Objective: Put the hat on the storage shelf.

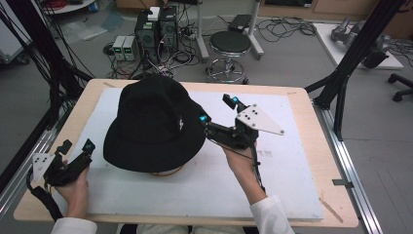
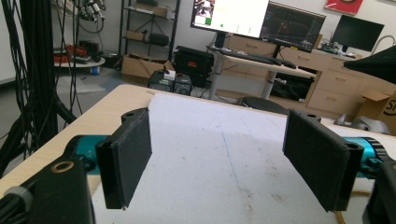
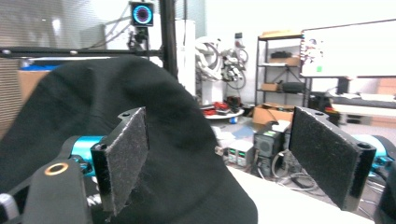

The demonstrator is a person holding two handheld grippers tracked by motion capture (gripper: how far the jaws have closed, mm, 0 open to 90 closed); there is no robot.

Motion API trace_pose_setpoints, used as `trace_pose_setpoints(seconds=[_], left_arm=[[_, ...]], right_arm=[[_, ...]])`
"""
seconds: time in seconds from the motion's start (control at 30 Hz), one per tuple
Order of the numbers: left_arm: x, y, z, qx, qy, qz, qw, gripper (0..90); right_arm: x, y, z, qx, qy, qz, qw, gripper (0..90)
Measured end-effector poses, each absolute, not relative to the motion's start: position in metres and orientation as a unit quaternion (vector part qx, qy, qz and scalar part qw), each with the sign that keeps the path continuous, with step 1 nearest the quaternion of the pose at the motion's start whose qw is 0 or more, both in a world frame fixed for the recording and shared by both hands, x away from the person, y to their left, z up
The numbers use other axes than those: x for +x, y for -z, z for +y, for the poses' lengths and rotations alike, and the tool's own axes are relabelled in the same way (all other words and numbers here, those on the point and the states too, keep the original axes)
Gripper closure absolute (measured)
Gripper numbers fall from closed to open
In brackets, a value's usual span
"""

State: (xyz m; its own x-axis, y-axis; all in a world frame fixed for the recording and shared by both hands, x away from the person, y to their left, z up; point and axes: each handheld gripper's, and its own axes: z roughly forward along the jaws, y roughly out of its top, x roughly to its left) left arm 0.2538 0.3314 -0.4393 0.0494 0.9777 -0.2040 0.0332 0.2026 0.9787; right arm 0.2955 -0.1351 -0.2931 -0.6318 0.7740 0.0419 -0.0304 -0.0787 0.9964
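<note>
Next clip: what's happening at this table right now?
A person works at a white-covered table with a hand-held gripper in each hand. The right hand-held gripper is open at the right side of a black bucket hat, its jaws apart and gripping nothing. The left hand-held gripper, also open, sits near the table's left edge, apart from the hat.

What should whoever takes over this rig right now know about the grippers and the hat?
Left gripper: open, holding nothing, at the table's near left, just off the hat's brim.
Right gripper: open, holding nothing, at the hat's right side, one jaw by the brim; contact cannot be told.
Black bucket hat: crown up on the white mat, sitting over a tan ring-like thing that peeks out at its near edge.
Done: both grippers brought beside the hat.
Left: grasping the hat; likely the brim, right side first.
</note>
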Motion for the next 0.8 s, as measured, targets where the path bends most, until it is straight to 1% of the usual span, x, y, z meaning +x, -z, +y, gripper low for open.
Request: trace_pose_setpoints(seconds=[0.33,0.47,0.53,0.63,0.8], left_arm=[[0.256,0.439,0.33,0.465,-0.426,0.542,0.555,23.9],[0.256,0.439,0.329,0.468,-0.426,0.541,0.554,23.9],[0.257,0.439,0.328,0.467,-0.425,0.541,0.556,23.9],[0.257,0.439,0.328,0.47,-0.425,0.54,0.554,23.9],[0.258,0.439,0.327,0.469,-0.425,0.539,0.555,23.9]], right_arm=[[0.292,0.309,-0.181,0.353,-0.649,0.591,0.325,17.6],[0.291,0.321,-0.198,0.37,-0.641,0.585,0.331,17.4],[0.291,0.326,-0.205,0.387,-0.632,0.587,0.327,15.2],[0.288,0.335,-0.214,0.388,-0.633,0.579,0.336,15.2],[0.286,0.349,-0.228,0.406,-0.626,0.573,0.338,15.3]])
